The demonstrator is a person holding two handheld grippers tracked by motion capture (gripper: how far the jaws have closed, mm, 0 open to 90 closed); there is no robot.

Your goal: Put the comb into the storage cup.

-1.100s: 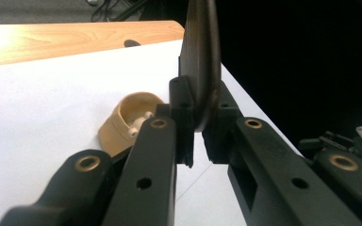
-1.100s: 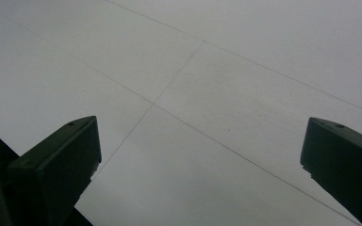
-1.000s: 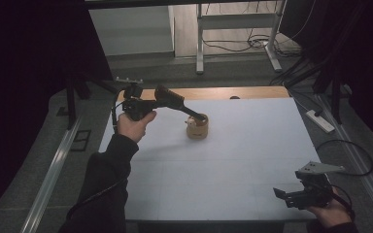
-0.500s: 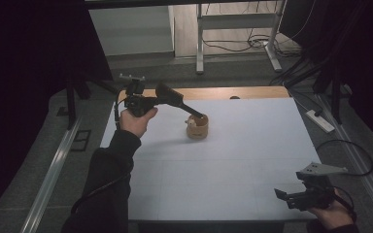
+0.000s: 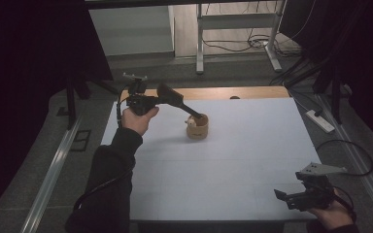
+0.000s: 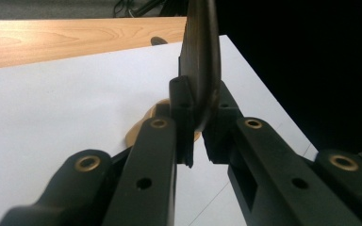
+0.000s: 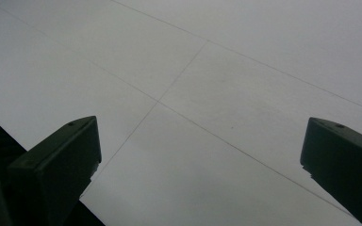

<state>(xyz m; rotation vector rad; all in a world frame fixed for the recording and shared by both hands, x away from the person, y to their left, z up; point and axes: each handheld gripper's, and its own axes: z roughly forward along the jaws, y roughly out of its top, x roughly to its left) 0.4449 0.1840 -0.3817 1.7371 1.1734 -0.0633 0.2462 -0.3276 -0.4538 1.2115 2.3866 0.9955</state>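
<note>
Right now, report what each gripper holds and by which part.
The left gripper is shut on the rim of the wooden cup, one jaw inside and one outside. The right gripper is open over the bare table, holding nothing.

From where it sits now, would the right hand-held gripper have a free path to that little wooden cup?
Probably yes. The right hand-held gripper is open and holds nothing, and bare table lies between it and the cup. But the left hand-held gripper is already at the cup's rim, clamped on it.
</note>
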